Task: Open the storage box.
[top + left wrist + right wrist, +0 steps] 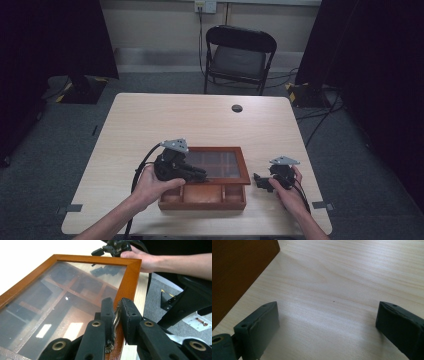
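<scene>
Wooden box with glass lid, partly raised, near front edge of surface.
Left gripper (117,315) clenched on the small metal clasp (115,317) at the front rim of the lid (216,164); box (202,196) sits between both hands. Right gripper (261,181) released, jaws wide, resting on surface (342,290) just beside the box.
</scene>
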